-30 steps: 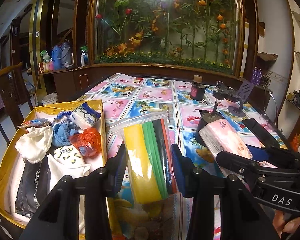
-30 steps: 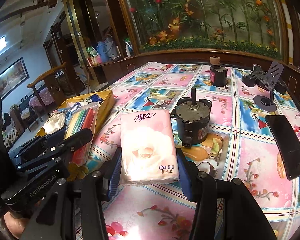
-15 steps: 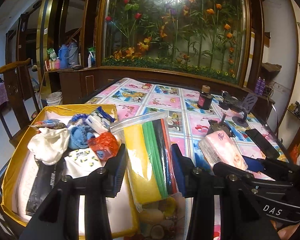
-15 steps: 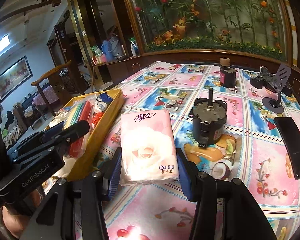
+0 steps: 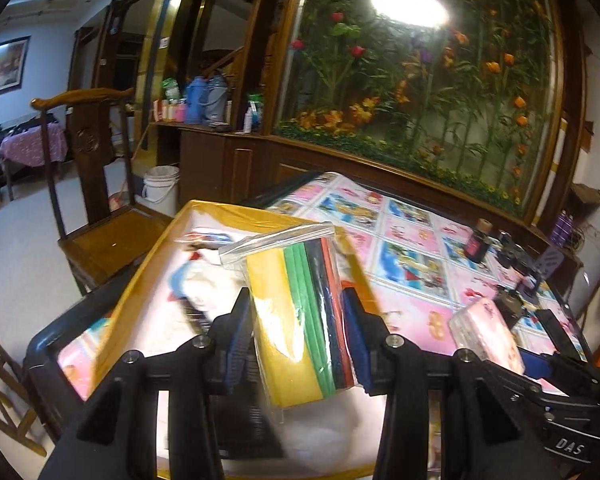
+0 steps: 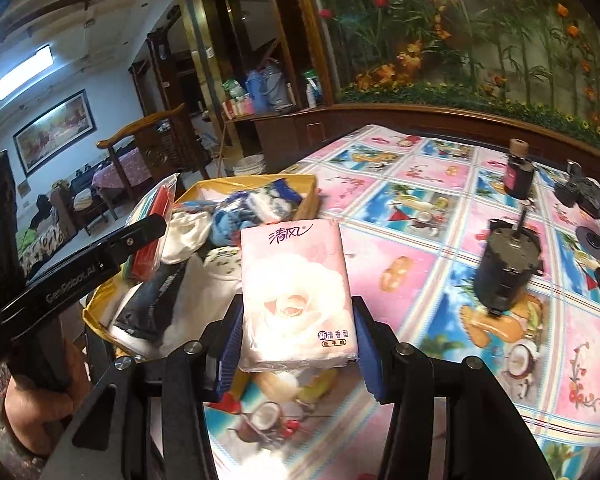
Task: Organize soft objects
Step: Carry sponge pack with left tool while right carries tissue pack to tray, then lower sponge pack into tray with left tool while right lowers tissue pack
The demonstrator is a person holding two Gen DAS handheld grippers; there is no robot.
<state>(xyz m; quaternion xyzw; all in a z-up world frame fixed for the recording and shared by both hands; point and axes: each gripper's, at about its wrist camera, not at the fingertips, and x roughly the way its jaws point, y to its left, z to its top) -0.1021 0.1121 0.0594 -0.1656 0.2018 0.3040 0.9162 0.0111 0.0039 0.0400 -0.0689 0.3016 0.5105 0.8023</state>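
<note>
Now both claws are carrying: the left claw [image 5: 296, 338] grips the bag [image 5: 300, 312] over the box [image 5: 140, 280], the right claw [image 6: 296, 344] pinches the tissues [image 6: 296, 292]. Next: lower the bag at 12 o'clock, release.

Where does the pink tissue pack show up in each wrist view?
Left wrist: pink tissue pack at the right edge, held in the right gripper.
Right wrist: tissue pack at centre, clamped between the jaws.
Shared landmark: yellow box.
</note>
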